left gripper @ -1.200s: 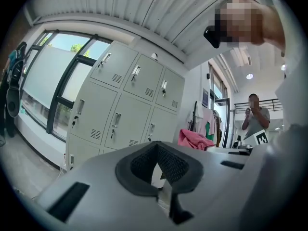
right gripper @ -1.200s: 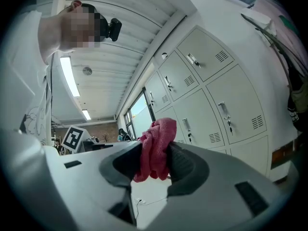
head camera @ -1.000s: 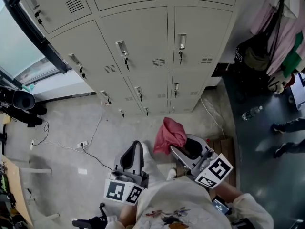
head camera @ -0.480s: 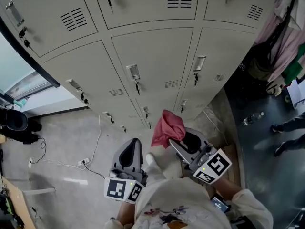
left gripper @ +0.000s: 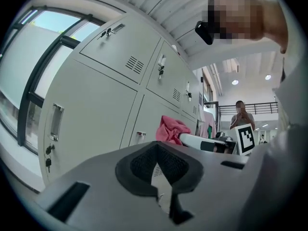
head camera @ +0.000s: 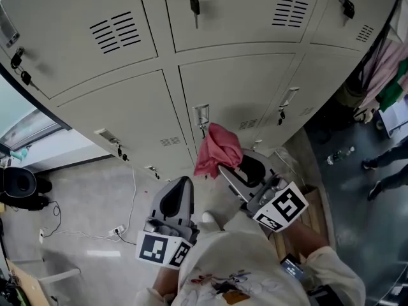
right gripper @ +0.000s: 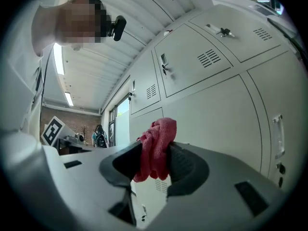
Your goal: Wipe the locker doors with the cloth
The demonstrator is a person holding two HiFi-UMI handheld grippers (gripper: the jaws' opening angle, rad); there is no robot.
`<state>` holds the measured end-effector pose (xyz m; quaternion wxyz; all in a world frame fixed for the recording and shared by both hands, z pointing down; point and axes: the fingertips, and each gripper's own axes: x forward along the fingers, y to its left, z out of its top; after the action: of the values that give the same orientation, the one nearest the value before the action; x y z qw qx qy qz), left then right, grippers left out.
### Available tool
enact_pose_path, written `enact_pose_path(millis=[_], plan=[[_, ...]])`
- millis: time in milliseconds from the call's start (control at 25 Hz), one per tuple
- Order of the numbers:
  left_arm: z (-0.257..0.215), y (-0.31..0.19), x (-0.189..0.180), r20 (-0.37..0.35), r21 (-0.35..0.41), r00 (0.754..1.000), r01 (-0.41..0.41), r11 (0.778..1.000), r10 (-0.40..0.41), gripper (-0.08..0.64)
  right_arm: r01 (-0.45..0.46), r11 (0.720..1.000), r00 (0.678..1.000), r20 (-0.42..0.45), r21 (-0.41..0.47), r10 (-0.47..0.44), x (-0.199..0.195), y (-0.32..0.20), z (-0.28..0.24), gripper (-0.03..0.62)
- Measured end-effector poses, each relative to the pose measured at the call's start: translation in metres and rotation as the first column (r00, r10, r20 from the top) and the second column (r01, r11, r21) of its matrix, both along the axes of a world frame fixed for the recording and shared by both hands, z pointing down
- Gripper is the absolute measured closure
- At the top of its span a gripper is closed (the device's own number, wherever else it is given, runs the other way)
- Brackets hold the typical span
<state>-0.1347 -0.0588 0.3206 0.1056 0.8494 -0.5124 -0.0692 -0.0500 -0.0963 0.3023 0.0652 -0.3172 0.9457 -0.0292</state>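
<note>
Locker doors (head camera: 236, 88) fill the head view's top, with open floor (head camera: 83, 196) lower left. The left gripper (head camera: 182, 183) is clenched, empty, short of the doors. The right gripper (head camera: 224, 169) grasps the red cloth (head camera: 217, 148) under a door handle (head camera: 201, 115); its own view shows the pinch.

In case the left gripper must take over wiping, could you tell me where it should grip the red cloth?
Probably the loose bunch of the cloth sticking out past the tips of the right gripper, coming from the left; the rest is pinched between its jaws.
</note>
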Motion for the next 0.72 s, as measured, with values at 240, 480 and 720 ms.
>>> enact_pose_path(millis=[240,480,720], plan=[[-0.013,-0.021,-0.014,-0.026,0.038,0.999,-0.024,0.999,0.025,0.557,-0.032,0.996,0.998,-0.046,0.088,0.036,-0.031,-0.036,-0.031,0.437],[-0.018,-0.032,-0.021,-0.031,0.038,0.999,-0.040,0.998,0.041,0.557,-0.075,0.991,0.994,-0.072,0.108,0.083,-0.048,-0.064,-0.047,0.436],[-0.023,-0.039,-0.023,-0.044,0.053,0.997,-0.057,0.997,0.059,0.558,-0.108,0.984,0.991,-0.063,0.144,0.118,-0.052,-0.084,-0.067,0.436]])
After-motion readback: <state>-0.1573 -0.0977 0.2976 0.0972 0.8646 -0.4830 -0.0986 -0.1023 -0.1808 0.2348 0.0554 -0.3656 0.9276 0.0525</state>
